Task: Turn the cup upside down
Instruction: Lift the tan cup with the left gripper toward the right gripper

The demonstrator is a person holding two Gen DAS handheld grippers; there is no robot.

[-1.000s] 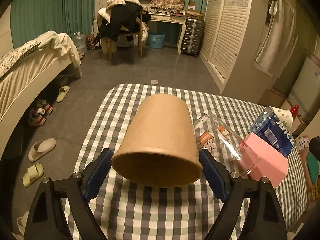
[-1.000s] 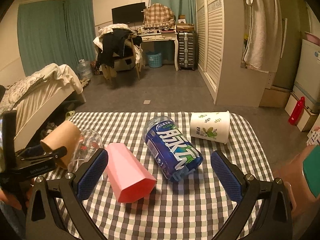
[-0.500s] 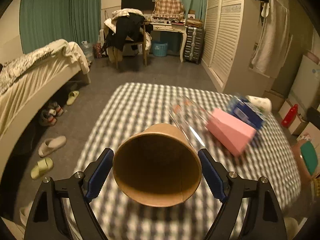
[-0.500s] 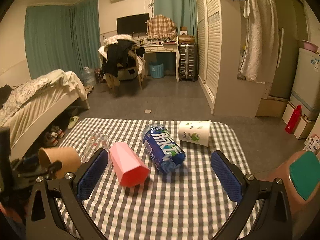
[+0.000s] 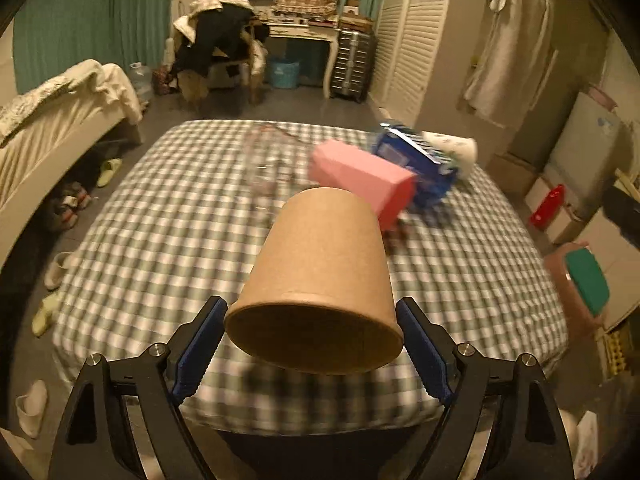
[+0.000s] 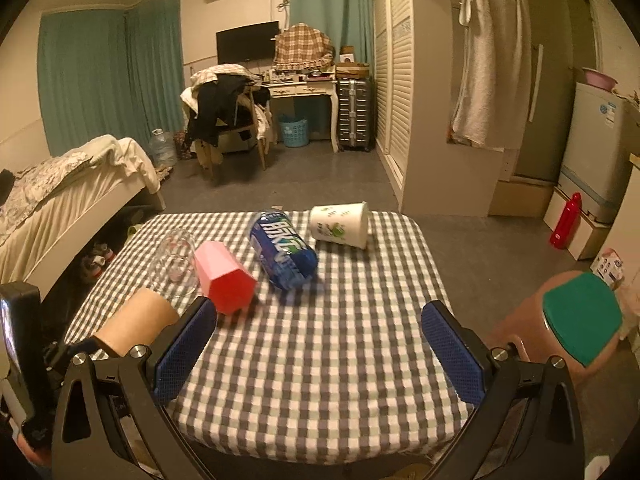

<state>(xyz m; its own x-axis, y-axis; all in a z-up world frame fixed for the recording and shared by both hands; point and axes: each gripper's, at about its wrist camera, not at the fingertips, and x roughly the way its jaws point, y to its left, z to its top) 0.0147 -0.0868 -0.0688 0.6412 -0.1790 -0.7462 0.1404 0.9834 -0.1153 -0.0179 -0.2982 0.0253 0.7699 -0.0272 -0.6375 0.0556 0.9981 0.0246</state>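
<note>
My left gripper (image 5: 312, 344) is shut on a brown paper cup (image 5: 320, 276) and holds it above the near part of the checked table (image 5: 160, 248). The cup's open rim points toward the camera and its base points away. The same cup shows in the right wrist view (image 6: 136, 320), at the lower left, held by the left gripper. My right gripper (image 6: 318, 352) is open and empty above the table's near edge.
On the table lie a clear glass (image 6: 176, 260), a pink cup (image 6: 224, 276), a blue can (image 6: 284, 252) and a white printed cup (image 6: 340, 224), all on their sides. A bed (image 6: 60, 196) stands to the left, and a stool with a green top (image 6: 576, 320) to the right.
My left gripper has lifted the brown cup, pulled it back toward the table's near edge and turned it. My right gripper has also drawn back from the table.
</note>
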